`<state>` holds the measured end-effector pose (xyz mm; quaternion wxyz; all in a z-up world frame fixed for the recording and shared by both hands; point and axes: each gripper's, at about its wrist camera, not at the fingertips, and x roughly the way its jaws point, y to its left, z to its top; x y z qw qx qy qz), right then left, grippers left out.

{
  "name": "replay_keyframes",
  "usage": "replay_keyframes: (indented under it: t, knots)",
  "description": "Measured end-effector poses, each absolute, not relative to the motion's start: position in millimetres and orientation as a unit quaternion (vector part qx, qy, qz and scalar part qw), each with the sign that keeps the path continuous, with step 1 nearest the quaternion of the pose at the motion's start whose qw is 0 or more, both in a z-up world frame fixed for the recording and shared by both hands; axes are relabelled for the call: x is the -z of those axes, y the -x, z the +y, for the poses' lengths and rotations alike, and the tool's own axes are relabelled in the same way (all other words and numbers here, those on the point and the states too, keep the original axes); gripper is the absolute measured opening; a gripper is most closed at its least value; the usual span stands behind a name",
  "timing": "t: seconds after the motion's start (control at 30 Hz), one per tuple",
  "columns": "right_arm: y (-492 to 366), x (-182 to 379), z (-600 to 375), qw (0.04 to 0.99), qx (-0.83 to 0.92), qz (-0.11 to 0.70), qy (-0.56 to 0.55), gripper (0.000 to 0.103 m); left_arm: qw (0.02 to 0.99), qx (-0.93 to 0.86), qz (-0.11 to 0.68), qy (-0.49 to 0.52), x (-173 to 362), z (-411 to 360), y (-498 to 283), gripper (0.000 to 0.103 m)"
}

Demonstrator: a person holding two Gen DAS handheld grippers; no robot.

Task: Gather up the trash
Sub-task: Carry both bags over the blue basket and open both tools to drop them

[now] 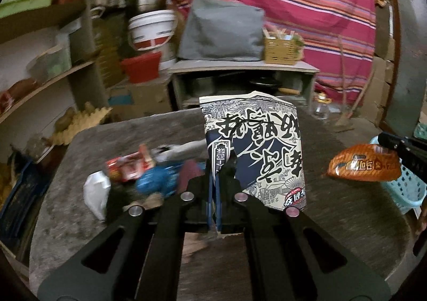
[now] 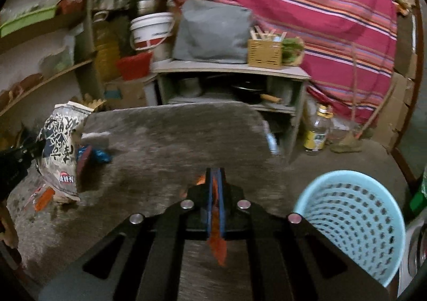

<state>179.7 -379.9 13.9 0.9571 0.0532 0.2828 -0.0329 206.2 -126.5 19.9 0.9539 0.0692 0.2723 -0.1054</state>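
The left gripper [image 1: 216, 181] is pinching shut on the lower edge of a black-and-white printed wrapper [image 1: 256, 149], which is standing up tall in front of it above the surface [image 1: 333, 207]; the right gripper [image 2: 216, 194] is likewise clamped tight on an orange wrapper [image 2: 217, 247], a thin strip of which is showing between and below its closed tips, and in the left view that same packet is hanging at the right, close to the basket. Both wrappers are looking light, thin and crinkly, likely slippery foil or plastic, so a grip on a flat edge or seam is probably serving best; a loose pinch could let them slide out. Just beside the right gripper, low on its right, a pale blue basket [image 2: 355, 221] is standing open-mouthed off the edge of the surface, and it is likely the place for the trash. Further out on the left side more litter is waiting: a white scrap [image 1: 97, 194], a red packet [image 1: 128, 167] and a blue wrapper [image 1: 157, 181], lying close together. The middle of the grey surface is lying bare, giving open room to swing across; its far edge is ending just before a low shelf unit [image 2: 232, 82], with a bottle [image 2: 317, 130] on the floor beyond and a striped cloth [image 2: 307, 7] hanging behind.
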Motion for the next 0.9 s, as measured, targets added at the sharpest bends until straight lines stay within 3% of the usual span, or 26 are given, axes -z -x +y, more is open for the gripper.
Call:
replay_keyframes:
  t: [0.37, 0.53, 0.57, 0.6, 0.63, 0.67, 0.83, 0.9]
  knots:
    - [-156, -16, -437, 0.955, 0.053, 0.278, -0.083, 0.002, 0.95, 0.136, 0.271, -0.082, -22, -175, -202, 0.0]
    - [-160, 8, -437, 0.937, 0.033, 0.339, -0.083, 0.007, 0.949, 0.141, 0.266, -0.089, -22, -181, -199, 0.0]
    - [-161, 13, -433, 0.934, 0.031, 0.346, -0.081, 0.022, 0.949, 0.14, 0.269, -0.089, -19, -180, -200, 0.0]
    - [-162, 18, -431, 0.932, 0.03, 0.352, -0.078, 0.054, 0.948, 0.138, 0.274, -0.087, -16, -177, -201, 0.0]
    - [-162, 24, -425, 0.931, 0.035, 0.357, -0.068, 0.068, 0.947, 0.137, 0.278, -0.085, -13, -175, -202, 0.0]
    - [-162, 28, -422, 0.93, 0.035, 0.36, -0.06, 0.072, 0.946, 0.135, 0.282, -0.084, -9, -171, -203, 0.0]
    - [-169, 52, -399, 0.916, 0.014, 0.399, -0.033, 0.069, 0.943, 0.117, 0.301, -0.082, 6, -147, -210, 0.0]
    - [-173, 60, -389, 0.911, 0.012, 0.412, -0.017, 0.058, 0.942, 0.111, 0.307, -0.079, 9, -137, -212, 0.0]
